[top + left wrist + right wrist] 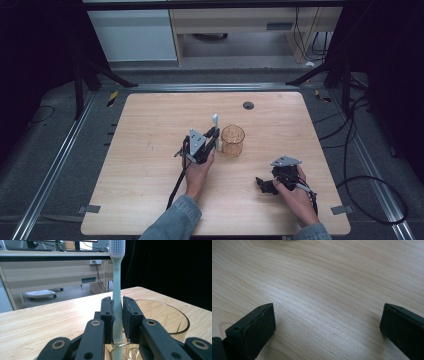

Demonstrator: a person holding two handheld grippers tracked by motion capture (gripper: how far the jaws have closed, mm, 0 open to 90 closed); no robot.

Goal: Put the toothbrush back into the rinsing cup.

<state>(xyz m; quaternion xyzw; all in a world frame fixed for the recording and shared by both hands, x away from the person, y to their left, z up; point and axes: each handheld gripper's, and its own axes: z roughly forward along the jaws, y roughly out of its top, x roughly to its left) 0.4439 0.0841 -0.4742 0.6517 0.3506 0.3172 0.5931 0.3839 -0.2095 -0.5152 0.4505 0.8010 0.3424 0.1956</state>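
- The pale green plastic toothbrush (117,290) stands upright, its white bristled head (117,248) at the top; in the high view the head (215,119) pokes up just left of the cup.
- The left claw (117,317) is clamped tight on the toothbrush's handle, one black pad (108,315) pressed against each side, with the lower end of the handle passing down between the jaws.
- Just beside that claw stands a clear amber-tinted plastic cup (233,140), upright near the middle of the light wooden desk (150,165); in the left gripper view its rim (175,315) curves round to the right of the jaws.
- In the high view the left claw (214,136) sits left of the cup, held by the person's left hand (198,170) in a denim sleeve.
- The right claw (327,325) is spread wide with nothing in it, bare desk grain between its jaws.
- In the high view the right claw (261,184) lies low at the desk's front right, well apart from the cup.
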